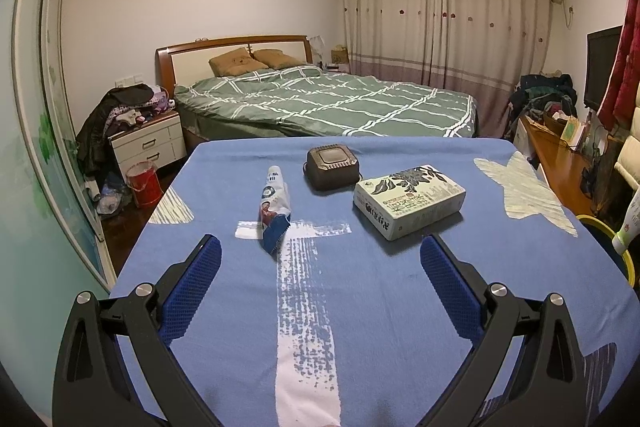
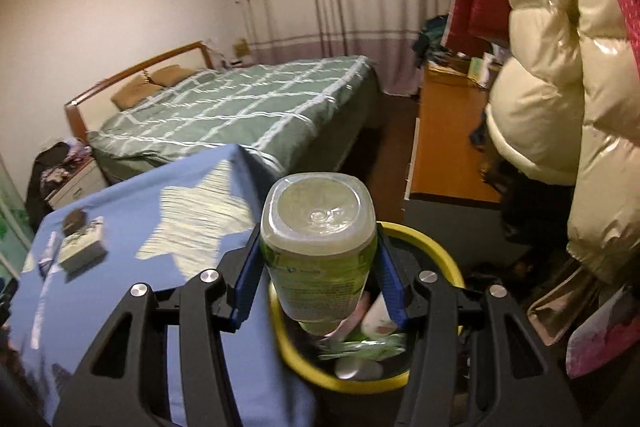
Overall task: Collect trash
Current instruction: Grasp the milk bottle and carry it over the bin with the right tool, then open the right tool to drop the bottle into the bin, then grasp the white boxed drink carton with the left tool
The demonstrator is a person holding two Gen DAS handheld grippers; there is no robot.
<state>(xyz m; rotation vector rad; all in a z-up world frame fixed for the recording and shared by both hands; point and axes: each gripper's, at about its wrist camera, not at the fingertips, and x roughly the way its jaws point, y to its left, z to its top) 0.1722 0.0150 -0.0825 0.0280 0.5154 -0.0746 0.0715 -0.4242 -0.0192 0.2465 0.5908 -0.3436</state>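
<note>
My right gripper (image 2: pixel 318 259) is shut on a clear green plastic bottle (image 2: pixel 318 227), its base towards the camera, held above a yellow-rimmed trash bin (image 2: pixel 440 247) beside the table; the bin holds several discarded items. In the left wrist view the bottle (image 1: pixel 630 219) and the bin's rim (image 1: pixel 600 225) show at the right edge. My left gripper (image 1: pixel 320 251) stands open over the blue tablecloth (image 1: pixel 360 307). Ahead of it lie a crumpled blue-and-white wrapper (image 1: pixel 274 211), a white carton (image 1: pixel 410 201) and a dark brown square box (image 1: pixel 332 167).
A bed with a green checked cover (image 1: pixel 320 99) lies beyond the table. A nightstand piled with clothes (image 1: pixel 144 139) and a red bucket (image 1: pixel 143 183) stand at the left. A wooden desk (image 2: pixel 448 131) and hanging puffy coats (image 2: pixel 560 67) crowd the right side near the bin.
</note>
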